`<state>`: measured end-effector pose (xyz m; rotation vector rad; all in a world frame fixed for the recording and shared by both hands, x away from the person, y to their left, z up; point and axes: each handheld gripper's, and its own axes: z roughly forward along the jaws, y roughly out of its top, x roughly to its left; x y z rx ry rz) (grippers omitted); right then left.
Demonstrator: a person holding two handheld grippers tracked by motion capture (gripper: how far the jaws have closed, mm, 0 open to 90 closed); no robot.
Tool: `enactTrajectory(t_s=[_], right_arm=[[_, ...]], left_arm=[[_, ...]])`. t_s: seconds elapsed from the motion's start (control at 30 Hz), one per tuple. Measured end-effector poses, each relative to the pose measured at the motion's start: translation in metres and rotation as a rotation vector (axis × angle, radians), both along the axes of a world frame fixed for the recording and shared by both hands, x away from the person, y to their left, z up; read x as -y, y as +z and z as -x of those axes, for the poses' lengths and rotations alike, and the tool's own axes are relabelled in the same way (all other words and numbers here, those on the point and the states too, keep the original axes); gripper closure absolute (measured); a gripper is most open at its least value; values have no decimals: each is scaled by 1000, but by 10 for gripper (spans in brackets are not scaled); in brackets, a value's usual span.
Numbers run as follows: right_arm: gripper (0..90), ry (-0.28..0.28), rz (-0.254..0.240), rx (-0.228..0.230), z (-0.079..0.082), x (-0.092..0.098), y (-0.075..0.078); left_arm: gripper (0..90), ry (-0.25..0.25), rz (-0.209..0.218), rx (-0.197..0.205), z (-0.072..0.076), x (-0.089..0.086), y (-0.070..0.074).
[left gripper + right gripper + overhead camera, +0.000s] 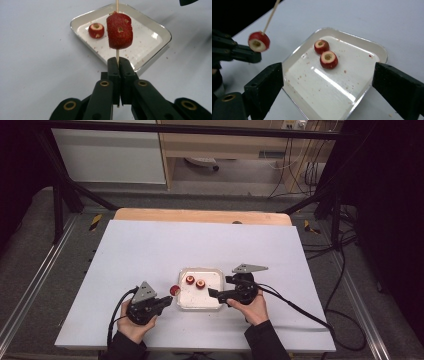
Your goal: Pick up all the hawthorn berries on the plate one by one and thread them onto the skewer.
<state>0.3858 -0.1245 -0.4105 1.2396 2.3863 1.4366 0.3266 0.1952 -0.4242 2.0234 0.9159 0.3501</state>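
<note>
Looking at the table, we see that the job of putting fruit on a stick has only begun. Our left gripper (117,62) has its jaws squeezed tight on a thin wooden stick (117,5), and one round red fruit piece with a hole through it (119,31) already sits on that stick, a little above the jaws. In the high view this fruit on the stick (174,290) hangs just beside the left edge of the shallow square white tray (218,271), above the pale table cover (150,250).

Two more red fruit pieces with holes in the middle wait inside the tray, one small (321,46) and one a bit bigger (328,59), and they touch each other or nearly do.

Our right gripper (327,82) stands with its jaws wide apart and nothing between them, low over the tray and near the two pieces.

So we think one piece is done and two are left. We judge the next step is to pick one from the tray and push it onto the stick
</note>
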Motion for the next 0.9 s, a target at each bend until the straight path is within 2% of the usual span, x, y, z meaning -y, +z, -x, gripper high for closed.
enactTrajectory(t_s=[0.13, 0.3, 0.7, 0.9], right_arm=[[93, 39, 103, -25, -7, -6, 4], [84, 81, 201, -36, -16, -18, 10], [93, 155, 378, -72, -39, -53, 15], [137, 175, 392, -107, -53, -70, 17]], left_arm=[[883, -11, -16, -7, 3, -9, -1], [883, -22, -17, -10, 4, -14, -4], [883, -33, -24, -22, 4, -22, -10], [883, -27, -26, -25, 4, -24, -10]])
